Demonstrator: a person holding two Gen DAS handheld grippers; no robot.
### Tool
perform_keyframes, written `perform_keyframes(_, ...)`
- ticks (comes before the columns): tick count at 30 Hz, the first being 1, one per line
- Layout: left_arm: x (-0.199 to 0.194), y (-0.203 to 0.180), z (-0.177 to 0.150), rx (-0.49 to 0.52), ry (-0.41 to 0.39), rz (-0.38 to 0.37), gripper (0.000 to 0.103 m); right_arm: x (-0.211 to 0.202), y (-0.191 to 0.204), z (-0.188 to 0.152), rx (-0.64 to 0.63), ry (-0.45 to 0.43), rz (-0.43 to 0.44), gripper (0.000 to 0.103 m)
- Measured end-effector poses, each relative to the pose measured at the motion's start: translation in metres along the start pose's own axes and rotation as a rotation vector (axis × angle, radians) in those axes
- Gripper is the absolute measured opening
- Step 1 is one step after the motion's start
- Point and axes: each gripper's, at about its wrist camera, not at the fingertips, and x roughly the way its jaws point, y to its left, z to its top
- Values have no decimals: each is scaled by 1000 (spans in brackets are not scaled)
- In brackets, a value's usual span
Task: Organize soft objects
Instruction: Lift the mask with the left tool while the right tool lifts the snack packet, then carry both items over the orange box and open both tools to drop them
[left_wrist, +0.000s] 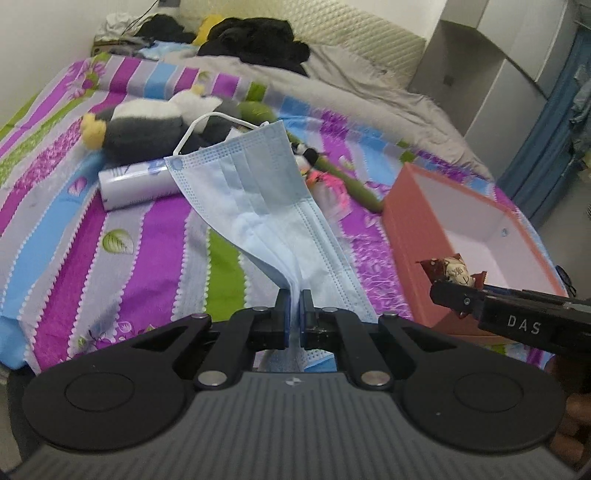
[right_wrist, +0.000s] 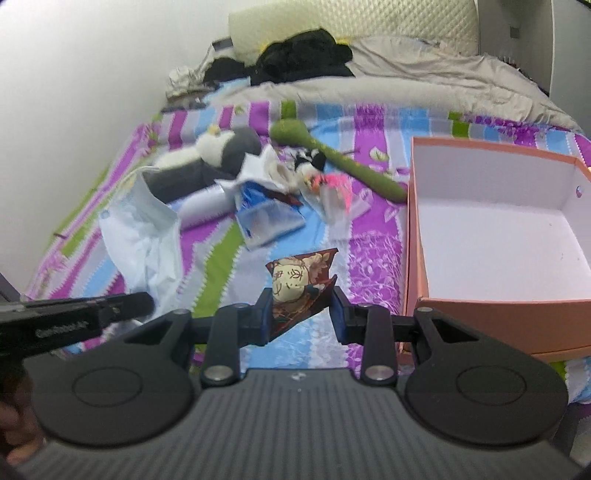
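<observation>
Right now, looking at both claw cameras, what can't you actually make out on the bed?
- Penguin plush: left view, lower body hidden behind the face mask.
- Pink box: right view, far side cut off by the frame edge.
- Pink toy: right view, too blurred to identify.
- Red pouch: left view, mostly hidden behind the right claw.

free: box (right_wrist: 498, 236) interior, striped bedspread (left_wrist: 129, 236) front | blocked: toy clutter (right_wrist: 280, 177) mid-bed
</observation>
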Motion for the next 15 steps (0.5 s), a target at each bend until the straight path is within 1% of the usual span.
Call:
perform_keyframes(7,-31,-16,3,43,-22,-52,6,-36,12,-1,-1,-58,9,35)
perform_keyframes(15,-45,-38,-3,96,-21,-120,6,-63,9,-8,15,-108,-14,35)
